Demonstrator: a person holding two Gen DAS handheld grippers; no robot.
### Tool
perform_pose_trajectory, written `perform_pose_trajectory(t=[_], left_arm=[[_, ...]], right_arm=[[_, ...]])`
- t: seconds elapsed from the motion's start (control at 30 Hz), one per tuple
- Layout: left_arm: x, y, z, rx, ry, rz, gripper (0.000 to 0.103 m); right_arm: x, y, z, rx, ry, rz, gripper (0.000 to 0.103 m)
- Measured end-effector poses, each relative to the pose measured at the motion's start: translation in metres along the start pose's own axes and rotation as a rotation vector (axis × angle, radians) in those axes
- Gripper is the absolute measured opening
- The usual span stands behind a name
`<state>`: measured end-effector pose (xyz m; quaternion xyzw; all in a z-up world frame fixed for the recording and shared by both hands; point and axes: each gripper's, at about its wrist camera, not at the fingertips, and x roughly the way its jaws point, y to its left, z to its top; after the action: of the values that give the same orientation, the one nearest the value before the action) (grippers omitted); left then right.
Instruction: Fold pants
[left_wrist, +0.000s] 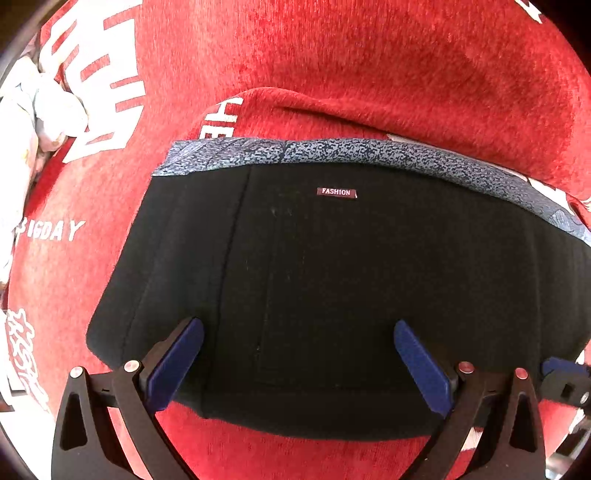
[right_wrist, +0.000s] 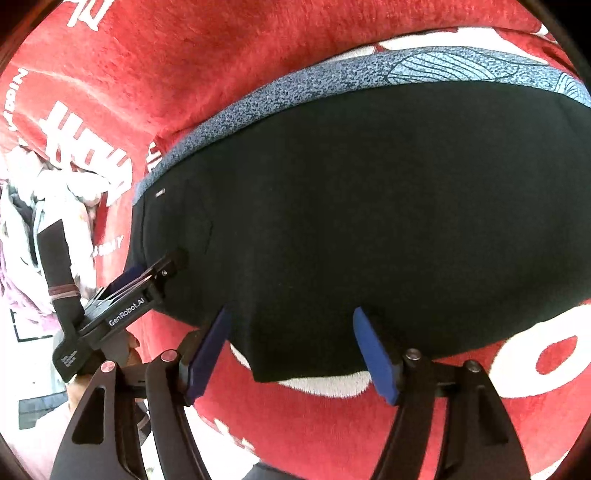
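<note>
Pants folded flat on red blanket, both grippers released

Pants (left_wrist: 332, 280) lie as a compact black bundle on a red blanket (left_wrist: 369, 66) with white lettering. Fold layers cannot be counted in the dark cloth; the right edge is cut off in the left wrist view. A blue-grey patterned band (left_wrist: 332, 149) runs along the far edge — a small "FASHION" label (left_wrist: 336, 192) sits just below it.

Left gripper (left_wrist: 298, 363) hovers at the near edge, jaws spread, nothing clamped. Right gripper (right_wrist: 291, 350) likewise stands apart-jawed over the near edge, pads clear of the cloth. Pale crumpled fabric (left_wrist: 22, 122) at far left — indistinct.
</note>
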<state>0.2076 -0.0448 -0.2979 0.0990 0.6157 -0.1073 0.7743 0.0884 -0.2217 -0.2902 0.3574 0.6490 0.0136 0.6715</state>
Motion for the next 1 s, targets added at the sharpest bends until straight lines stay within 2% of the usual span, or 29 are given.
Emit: perform_pose_trajectory(t=[0.1, 0.17, 0.23, 0.37, 0.47, 0.53, 0.67, 0.8, 0.83, 0.87, 0.9, 0.93, 0.97, 1.0], left_arm=[[-0.009, 0.014, -0.005, -0.02, -0.019, -0.023, 0.103], [-0.017, 0.031, -0.008, -0.046, -0.032, -0.042, 0.103], [-0.026, 0.053, -0.011, -0.077, -0.048, -0.042, 0.103], [-0.037, 0.109, -0.01, -0.14, -0.089, -0.022, 0.103], [-0.028, 0.143, -0.007, -0.175, -0.081, -0.042, 0.103], [-0.015, 0.16, -0.002, -0.187, -0.054, -0.106, 0.103], [-0.004, 0.161, 0.006, -0.161, -0.071, -0.262, 0.103], [0.007, 0.145, 0.007, -0.059, -0.074, -0.305, 0.103], [0.012, 0.144, 0.007, -0.05, -0.06, -0.305, 0.092], [0.015, 0.145, 0.005, -0.051, -0.046, -0.323, 0.075], [0.016, 0.146, 0.003, -0.068, -0.036, -0.371, 0.069], [0.012, 0.149, 0.001, -0.094, -0.043, -0.39, 0.061], [0.007, 0.15, -0.001, -0.088, -0.06, -0.37, 0.05], [0.001, 0.15, -0.003, -0.069, -0.079, -0.343, 0.046]], right_arm=[[-0.009, 0.005, 0.008, -0.045, 0.021, -0.018, 0.074], [-0.015, 0.022, 0.021, -0.134, 0.028, -0.027, 0.074], [-0.017, 0.048, 0.039, -0.236, 0.028, -0.026, 0.074], [-0.002, 0.133, 0.088, -0.482, 0.034, -0.006, 0.074], [0.024, 0.204, 0.119, -0.674, 0.058, 0.007, 0.074], [0.056, 0.242, 0.135, -0.772, 0.111, -0.004, 0.074], [0.121, 0.273, 0.148, -0.846, 0.207, -0.053, 0.074], [0.164, 0.278, 0.157, -0.85, 0.253, -0.08, 0.064], [0.173, 0.277, 0.16, -0.83, 0.269, -0.078, 0.061], [0.182, 0.275, 0.162, -0.806, 0.293, -0.082, 0.044], [0.189, 0.272, 0.163, -0.785, 0.32, -0.084, 0.021], [0.189, 0.27, 0.164, -0.751, 0.33, -0.056, 0.016], [0.185, 0.271, 0.163, -0.749, 0.319, -0.047, 0.01], [0.178, 0.274, 0.16, -0.76, 0.313, -0.033, 0.009]])
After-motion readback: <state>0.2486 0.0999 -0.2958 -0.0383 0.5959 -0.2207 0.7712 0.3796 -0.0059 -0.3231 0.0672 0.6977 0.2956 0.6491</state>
